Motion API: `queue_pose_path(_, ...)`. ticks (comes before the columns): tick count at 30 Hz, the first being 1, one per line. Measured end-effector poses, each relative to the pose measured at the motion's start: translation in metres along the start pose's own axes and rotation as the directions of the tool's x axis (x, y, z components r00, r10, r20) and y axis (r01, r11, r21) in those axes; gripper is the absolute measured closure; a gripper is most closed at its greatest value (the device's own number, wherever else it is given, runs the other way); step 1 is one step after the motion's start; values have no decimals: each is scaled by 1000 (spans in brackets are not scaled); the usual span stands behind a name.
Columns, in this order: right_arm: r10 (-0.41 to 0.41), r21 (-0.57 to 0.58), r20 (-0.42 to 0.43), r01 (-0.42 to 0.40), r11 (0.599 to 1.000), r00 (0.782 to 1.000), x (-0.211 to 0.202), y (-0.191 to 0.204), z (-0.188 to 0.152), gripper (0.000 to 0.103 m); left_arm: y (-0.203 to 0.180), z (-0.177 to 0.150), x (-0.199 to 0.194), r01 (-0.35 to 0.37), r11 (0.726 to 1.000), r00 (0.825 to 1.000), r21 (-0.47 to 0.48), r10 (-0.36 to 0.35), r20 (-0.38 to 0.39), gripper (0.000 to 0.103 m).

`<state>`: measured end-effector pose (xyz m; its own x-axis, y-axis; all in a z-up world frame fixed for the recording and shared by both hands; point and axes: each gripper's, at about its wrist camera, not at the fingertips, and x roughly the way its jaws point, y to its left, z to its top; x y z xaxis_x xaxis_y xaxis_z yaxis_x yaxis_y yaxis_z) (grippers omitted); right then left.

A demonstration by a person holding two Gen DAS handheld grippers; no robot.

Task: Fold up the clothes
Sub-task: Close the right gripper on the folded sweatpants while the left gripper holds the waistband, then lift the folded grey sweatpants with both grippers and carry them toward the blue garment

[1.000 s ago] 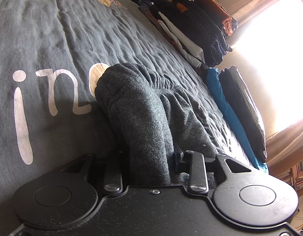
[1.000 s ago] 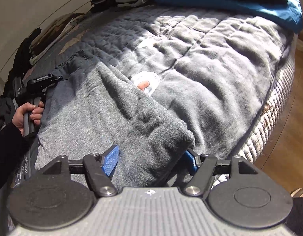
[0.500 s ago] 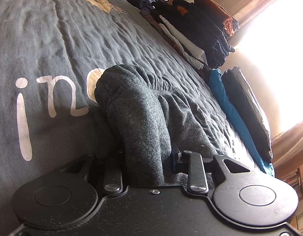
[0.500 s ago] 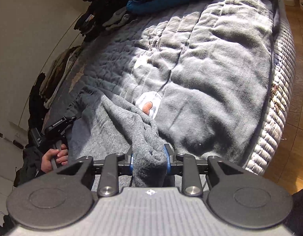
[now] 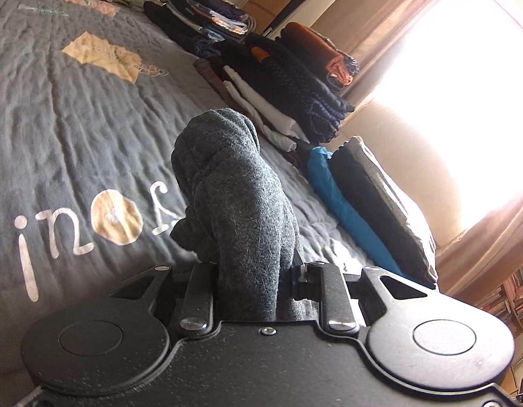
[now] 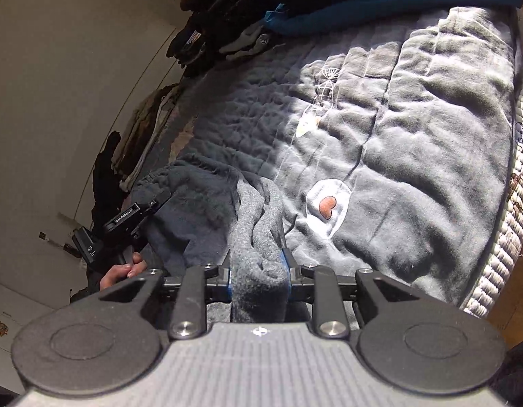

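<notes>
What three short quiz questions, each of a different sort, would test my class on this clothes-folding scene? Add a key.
1. True or false: the right gripper is shut on the grey garment.
2. What lies directly beside the folded blue item at the bed's far edge? A) a dark folded item B) a pillow C) a basket
3. Fill in: the patch on the grey bedspread near the right gripper shows an orange ____.

Key: 1 true; 2 A, the dark folded item; 3 heart.

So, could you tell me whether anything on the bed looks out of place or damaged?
Nothing stands out. The grey garment is bunched only because both claws grip it; the folded piles sit tidy along the bed's far edge.
</notes>
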<state>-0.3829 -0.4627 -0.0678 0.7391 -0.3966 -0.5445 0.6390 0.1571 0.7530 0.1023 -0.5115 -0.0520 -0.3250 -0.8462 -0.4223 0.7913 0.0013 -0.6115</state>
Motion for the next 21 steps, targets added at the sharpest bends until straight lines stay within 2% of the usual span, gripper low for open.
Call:
queue_pose_path(6,35,-14,29,-35,999,999,-26,14,14,79,-54,16,-12,63,995,997,78,-67,44,80)
queue_pose_path(10,48,-14,70,-47,999,996,-52,11,32,79,-97,30,0,104,984,992,146,-114,59,80)
queue_pose_path(16,55,-30,131,-51,998,990,-88,-9,73,79,-167,47,50,156,965,983,210,-173,67,80)
queue_pose_path(21,41,-49,181,-33,998,983,-119,-36,131,79,-220,65,114,203,949,973,241,-223,56,80)
